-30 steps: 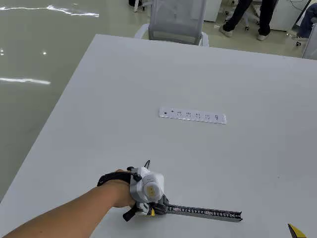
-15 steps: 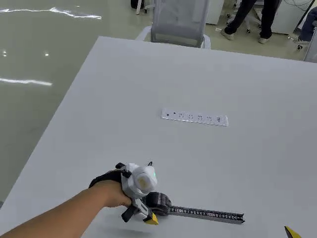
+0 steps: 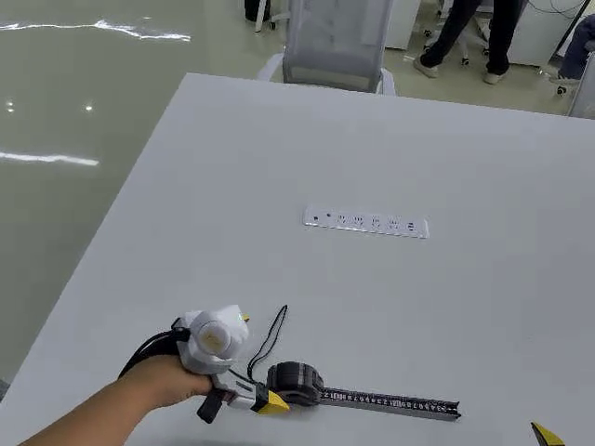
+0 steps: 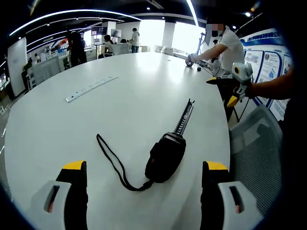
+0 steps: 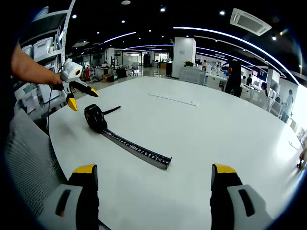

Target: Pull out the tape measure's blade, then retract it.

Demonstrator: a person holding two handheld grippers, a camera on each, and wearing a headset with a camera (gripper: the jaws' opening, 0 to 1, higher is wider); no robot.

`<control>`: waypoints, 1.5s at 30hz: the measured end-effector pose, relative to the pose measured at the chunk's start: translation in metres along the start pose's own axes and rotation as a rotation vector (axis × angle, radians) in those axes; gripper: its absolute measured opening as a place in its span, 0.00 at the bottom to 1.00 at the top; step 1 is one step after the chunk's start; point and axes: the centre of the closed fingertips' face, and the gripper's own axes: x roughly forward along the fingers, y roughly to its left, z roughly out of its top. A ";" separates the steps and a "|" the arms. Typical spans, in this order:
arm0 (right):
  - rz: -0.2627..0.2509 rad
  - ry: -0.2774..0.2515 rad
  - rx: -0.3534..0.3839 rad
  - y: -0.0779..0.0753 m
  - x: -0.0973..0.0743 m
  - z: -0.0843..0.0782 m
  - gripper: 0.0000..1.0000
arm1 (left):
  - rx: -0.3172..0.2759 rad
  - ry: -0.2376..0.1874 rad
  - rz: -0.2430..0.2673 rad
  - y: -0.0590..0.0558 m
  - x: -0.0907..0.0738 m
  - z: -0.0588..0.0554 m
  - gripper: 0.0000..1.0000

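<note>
tape measure (image 3: pixel 296 383), blade (image 3: pixel 390 402) out, power strip (image 3: pixel 365 223) well apart

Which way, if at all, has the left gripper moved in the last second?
Yes. In the head view, judged against the power strip, the left gripper has backed off to the left, off the tape measure, which lies where it was.

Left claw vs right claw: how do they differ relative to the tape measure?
1. The left claw hovers close to the case, while the right claw stands well back from it.
2. The left claw faces the case end, where the strap lies. The right claw faces the free end of the blade.

Shared: both are open, and neither touches case or blade.
</note>
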 end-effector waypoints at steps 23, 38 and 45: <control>0.044 0.036 -0.006 0.012 -0.010 -0.011 1.00 | -0.210 -0.114 0.141 -0.007 -0.069 -0.068 0.99; 0.034 0.029 -0.001 0.013 -0.012 -0.014 1.00 | -0.312 -0.123 0.186 -0.016 -0.097 -0.087 0.99; 0.044 0.035 -0.017 0.019 -0.014 -0.015 1.00 | -0.329 -0.128 0.202 -0.020 -0.108 -0.096 0.99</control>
